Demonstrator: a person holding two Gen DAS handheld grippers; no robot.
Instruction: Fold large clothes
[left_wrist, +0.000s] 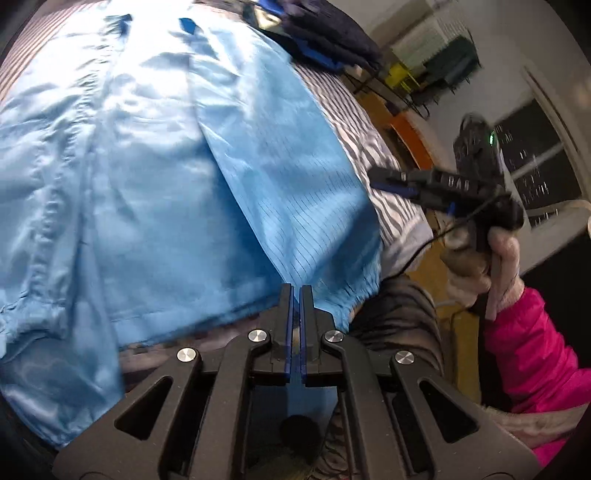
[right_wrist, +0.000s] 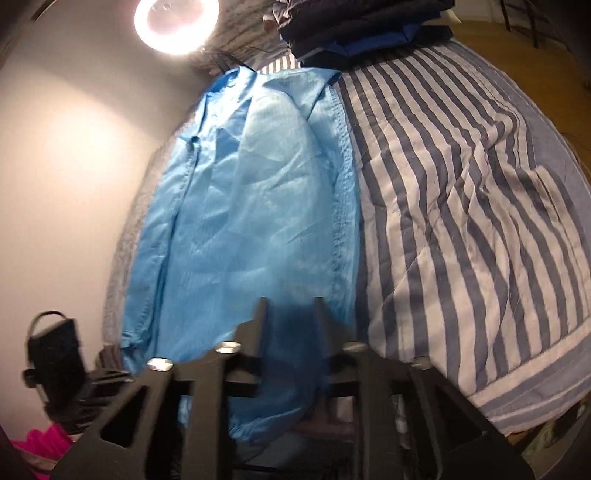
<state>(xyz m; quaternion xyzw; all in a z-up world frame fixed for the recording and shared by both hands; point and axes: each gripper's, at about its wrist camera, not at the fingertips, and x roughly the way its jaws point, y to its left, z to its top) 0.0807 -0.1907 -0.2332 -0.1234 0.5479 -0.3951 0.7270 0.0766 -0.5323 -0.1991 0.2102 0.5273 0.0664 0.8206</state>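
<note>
Garment laid long on the bed, both grippers backed off its near hem

Light blue garment (left_wrist: 177, 177) lies spread lengthwise on a blue and white striped bedspread (right_wrist: 461, 206), its near hem at the bed's edge. The left gripper (left_wrist: 296, 291) has its fingers together with no cloth visible between the tips, though blue fabric shows lower down behind them, so a pinch there cannot be ruled out. The right gripper (right_wrist: 290, 306) has its fingers apart; blue cloth lies in the gap, but the blur hides whether it is touched.

To fold well, each gripper should likely pinch 1 near corner of the hem, lift together, and carry it toward the collar, keeping the edges square.

The left wrist view alone shows the right gripper from outside, held by a gloved hand (left_wrist: 495, 258) in a pink sleeve (left_wrist: 532, 354), off the garment's right edge. The right wrist view alone shows the garment's full length up to a stack of dark folded clothes (right_wrist: 354, 26), plus a ring light (right_wrist: 175, 22) on the wall.
</note>
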